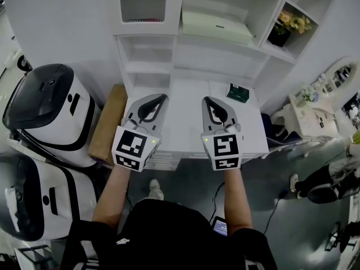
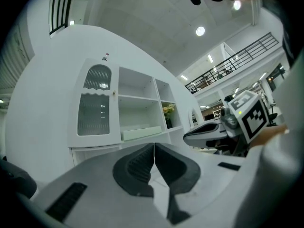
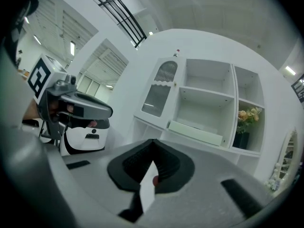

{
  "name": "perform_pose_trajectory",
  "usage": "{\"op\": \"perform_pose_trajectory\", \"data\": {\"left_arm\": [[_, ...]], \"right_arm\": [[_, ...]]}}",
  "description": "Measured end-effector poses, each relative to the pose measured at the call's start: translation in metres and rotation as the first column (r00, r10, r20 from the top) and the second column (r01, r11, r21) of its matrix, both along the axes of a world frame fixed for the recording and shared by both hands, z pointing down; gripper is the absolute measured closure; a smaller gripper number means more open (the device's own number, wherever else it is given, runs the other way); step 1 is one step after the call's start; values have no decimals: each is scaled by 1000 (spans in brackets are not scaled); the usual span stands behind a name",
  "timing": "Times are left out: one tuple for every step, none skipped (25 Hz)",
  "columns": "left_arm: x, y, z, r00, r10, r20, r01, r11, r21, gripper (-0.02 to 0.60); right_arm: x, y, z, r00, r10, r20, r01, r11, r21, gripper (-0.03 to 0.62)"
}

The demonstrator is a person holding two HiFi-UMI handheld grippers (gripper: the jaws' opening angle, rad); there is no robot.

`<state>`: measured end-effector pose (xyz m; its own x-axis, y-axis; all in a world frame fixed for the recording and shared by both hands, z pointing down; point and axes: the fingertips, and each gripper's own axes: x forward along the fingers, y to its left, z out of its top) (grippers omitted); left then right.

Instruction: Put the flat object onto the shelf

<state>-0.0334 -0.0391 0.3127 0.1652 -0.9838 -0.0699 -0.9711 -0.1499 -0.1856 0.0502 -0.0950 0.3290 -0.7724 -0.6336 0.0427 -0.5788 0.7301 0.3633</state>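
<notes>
**Person** – standing at 6 o'clock in the head view, wearing a dark top and holding both bare forearms out toward 12.

**Left gripper** [image 1: 160, 98] – hanging at 11 o'clock of centre and pointing level at the shelves. Its jaws are pressing together tip to tip and gripping nothing.

**Right gripper** [image 1: 207, 99] – lying parallel at 1 o'clock of centre, apart from the left one. Its jaws are likewise sitting shut and empty.

**White counter** [image 1: 185, 103] – lying under both grippers' tips and running on toward 12.

**Dark green flat card** [image 1: 238, 92] – lying flat on the counter at 1 o'clock of the right gripper, near it but not touching.

**Cardboard box** [image 1: 106, 122] – sitting at 9 o'clock of the left gripper, just beside the counter.

**White-and-black rounded machines** [image 1: 48, 108] – two of them, standing at 9 and 8 o'clock beyond the cardboard box.

**White shelf unit** [image 1: 225, 50] – rising behind the counter at 12 o'clock.

**Pale green flat box** [image 1: 216, 27] – lying on the middle shelf with its long side facing out, showing straight ahead in both gripper views.

Two flat things are showing, one on the counter and one on the shelf. I cannot tell which of them the task means.

**Ribbed-glass door** [image 1: 143, 1] – closing off the compartment at 11 o'clock.

**Yellow flowers in a black pot** [image 1: 287, 28] – standing in the right-hand compartment at 1 o'clock.

**White dressing table with an oval mirror** [image 1: 332, 80] – standing at 3 o'clock, well apart from the shelves.
</notes>
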Motion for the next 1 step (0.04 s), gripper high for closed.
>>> {"op": "perform_pose_trajectory", "data": {"left_arm": [[2,2,0,1000,0,2,0,1000,0,575]], "right_arm": [[2,1,0,1000,-1,1,1,1000,0,594]]}}
